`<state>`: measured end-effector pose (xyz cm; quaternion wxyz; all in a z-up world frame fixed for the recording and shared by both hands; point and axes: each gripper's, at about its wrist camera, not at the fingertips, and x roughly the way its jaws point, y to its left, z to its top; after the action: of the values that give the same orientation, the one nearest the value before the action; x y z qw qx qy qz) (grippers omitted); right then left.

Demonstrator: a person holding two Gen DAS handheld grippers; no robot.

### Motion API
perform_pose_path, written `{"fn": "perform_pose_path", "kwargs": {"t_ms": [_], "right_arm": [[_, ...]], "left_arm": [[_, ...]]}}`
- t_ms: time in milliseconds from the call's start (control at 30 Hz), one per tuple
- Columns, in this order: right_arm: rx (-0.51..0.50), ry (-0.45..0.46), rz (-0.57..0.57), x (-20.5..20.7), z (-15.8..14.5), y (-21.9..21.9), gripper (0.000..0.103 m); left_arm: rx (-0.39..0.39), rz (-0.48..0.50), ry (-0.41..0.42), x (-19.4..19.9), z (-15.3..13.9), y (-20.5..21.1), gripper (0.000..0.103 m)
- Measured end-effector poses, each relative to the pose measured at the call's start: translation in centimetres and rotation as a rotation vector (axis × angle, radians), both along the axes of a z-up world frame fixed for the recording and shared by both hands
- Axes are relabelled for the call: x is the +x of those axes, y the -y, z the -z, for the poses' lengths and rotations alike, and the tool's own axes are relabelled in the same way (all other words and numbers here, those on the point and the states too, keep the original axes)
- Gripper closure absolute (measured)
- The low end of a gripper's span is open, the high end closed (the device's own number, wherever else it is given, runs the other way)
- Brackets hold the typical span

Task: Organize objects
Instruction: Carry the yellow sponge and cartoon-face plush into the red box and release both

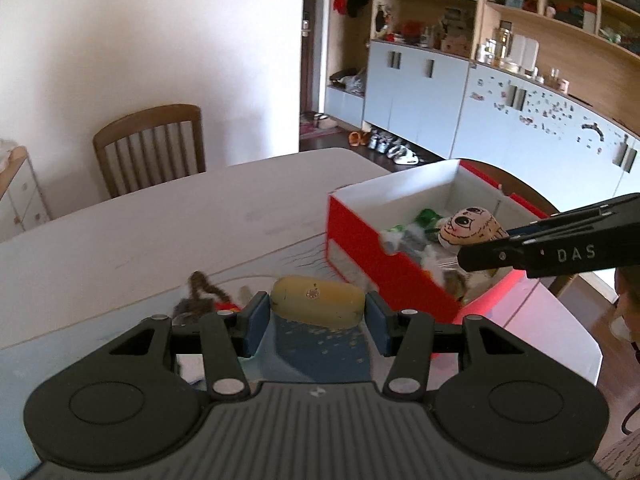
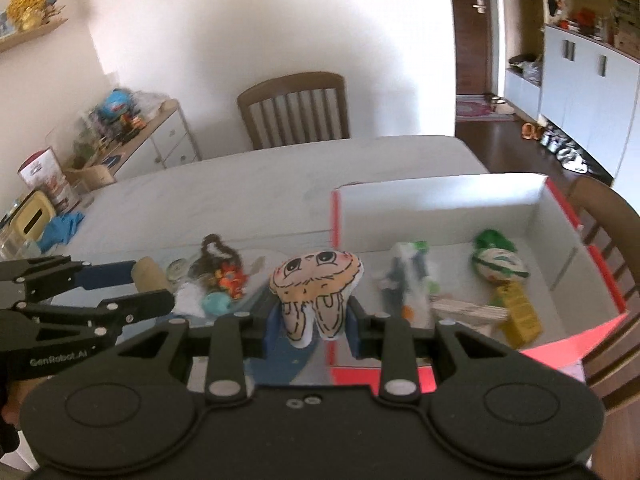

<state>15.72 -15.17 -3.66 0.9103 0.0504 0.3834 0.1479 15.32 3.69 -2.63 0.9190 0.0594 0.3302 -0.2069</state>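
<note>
A: What is the right gripper (image 2: 312,330) carrying?

B: Its fingers are pinching a small stuffed doll (image 2: 316,292) with a drawn cartoon face, gripping it by the lower end so the face is standing above the blue pads. The doll is hanging over the near left corner of the red box (image 2: 576,340), at the box's edge rather than deep inside.

A: And the left gripper (image 1: 318,322)?

B: Its fingers are clamping a yellowish oblong block (image 1: 318,300), which is lying crosswise between the pads, held above the desk (image 1: 160,216) just left of the box (image 1: 352,240).

A: What is sitting in the box?

B: A green and white wrapped toy (image 2: 498,264), a yellow packet (image 2: 520,316) in front of it, and a white, blue and green bundle (image 2: 408,276) toward the left side. I cannot tell what the flat pale piece beside the packet is.

A: Anything lying loose on the desk?

B: Yes, a small heap left of the box: a brown braided cord (image 2: 218,250), an orange trinket (image 2: 230,280), a teal round piece (image 2: 216,304) and something white beside it. They are lying close together, some touching.

A: And further out?

B: A wooden chair (image 2: 294,110) is standing at the far side of the desk, a second chair (image 2: 604,216) is showing behind the box, and a low cabinet (image 2: 160,140) crowded with items is standing against the wall on the left.
</note>
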Motion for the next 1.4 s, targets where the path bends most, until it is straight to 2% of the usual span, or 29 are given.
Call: {"fn": "perform_pose_path", "kwargs": {"t_ms": [500,733,1000,1400], "right_arm": [[0.006,-0.004,0.092,1.1,0.8,9.4,0.071],[-0.013,-0.019,0.101,2.6,1.6,13.0,0.071],[-0.048,-0.041,0.023,5.6,3.3,13.8,0.071],[-0.092,-0.115,-0.101,9.1,6.5,12.7,0.071]], "left_arm": [[0.044,0.082,-0.010,1.3,0.6,9.9,0.052],[0.065,0.094,-0.044,2.4,1.7,14.0,0.052],[0.119,0.083,-0.062,5.1,2.8,17.9,0.052],[0.206,0.067,-0.092,12.4,5.1,21.4,0.052]]}}
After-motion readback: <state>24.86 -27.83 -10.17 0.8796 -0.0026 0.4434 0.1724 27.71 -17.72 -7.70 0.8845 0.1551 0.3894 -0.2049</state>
